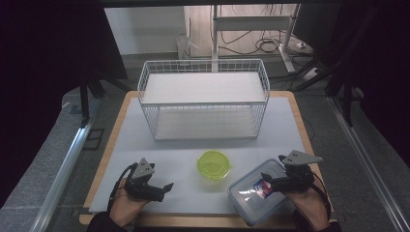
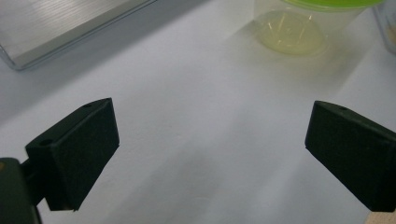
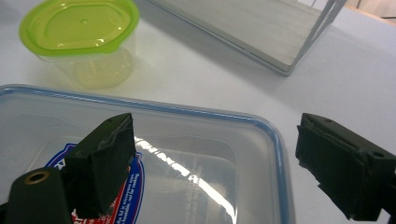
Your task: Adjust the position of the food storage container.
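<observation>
Clear plastic box [image 1: 258,195] with a blue-rimmed lid lies at the table's near right corner; our right gripper [image 1: 270,181] hovers over it, jaws apart. Our left gripper [image 1: 164,189] rests wide, empty, near the green-lidded tub [image 1: 213,164].

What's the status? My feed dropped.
Left gripper open over bare table. Right gripper open above clear lidded box. Green-lidded tub between them, untouched. Nothing blocking.
</observation>
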`<state>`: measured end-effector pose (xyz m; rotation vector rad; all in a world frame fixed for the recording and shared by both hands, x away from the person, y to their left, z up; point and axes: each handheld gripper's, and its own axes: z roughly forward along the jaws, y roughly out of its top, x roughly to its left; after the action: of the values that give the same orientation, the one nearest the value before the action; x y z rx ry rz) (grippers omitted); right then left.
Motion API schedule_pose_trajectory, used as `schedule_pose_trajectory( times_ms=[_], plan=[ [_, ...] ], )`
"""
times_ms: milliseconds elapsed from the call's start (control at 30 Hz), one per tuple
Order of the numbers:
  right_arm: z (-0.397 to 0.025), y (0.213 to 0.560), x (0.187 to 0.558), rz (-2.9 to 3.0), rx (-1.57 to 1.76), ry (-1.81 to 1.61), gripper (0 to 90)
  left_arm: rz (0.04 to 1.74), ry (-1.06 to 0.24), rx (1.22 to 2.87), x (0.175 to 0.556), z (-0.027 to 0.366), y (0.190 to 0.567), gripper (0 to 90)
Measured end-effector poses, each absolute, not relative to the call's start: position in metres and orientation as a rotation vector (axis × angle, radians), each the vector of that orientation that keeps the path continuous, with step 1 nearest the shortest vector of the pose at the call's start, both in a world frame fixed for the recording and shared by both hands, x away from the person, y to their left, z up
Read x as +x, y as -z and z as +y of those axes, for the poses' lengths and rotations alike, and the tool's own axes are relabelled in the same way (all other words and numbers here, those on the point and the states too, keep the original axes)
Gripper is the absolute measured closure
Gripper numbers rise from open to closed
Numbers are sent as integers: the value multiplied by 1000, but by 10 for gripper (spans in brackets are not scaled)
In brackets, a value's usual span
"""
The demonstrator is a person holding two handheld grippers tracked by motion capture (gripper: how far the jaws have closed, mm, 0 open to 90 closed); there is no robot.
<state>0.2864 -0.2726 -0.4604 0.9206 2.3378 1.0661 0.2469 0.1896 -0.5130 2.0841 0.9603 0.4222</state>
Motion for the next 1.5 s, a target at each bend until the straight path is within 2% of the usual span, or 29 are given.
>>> schedule_pose_trajectory(
  times_ms=[133,233,600,900,1100,1167,1500],
  plan=[
    [-273,461,286,2342,953,-1113,170,948,-441,2082,245,188,512,50],
    [-271,463,286,2345,966,-1101,171,946,-434,2067,246,189,511,71],
    [-271,464,286,2329,995,-1116,204,917,-427,2079,247,179,510,218],
    [-272,463,286,2320,1007,-1123,204,894,-318,2038,253,168,502,603],
    [-273,461,286,2297,1014,-1128,190,822,-256,2031,261,144,493,876],
    [-274,461,286,2291,1014,-1124,188,795,-233,2031,265,136,492,900],
    [-273,461,288,2274,1016,-1110,181,683,-219,2071,293,82,480,900]
  ],
)
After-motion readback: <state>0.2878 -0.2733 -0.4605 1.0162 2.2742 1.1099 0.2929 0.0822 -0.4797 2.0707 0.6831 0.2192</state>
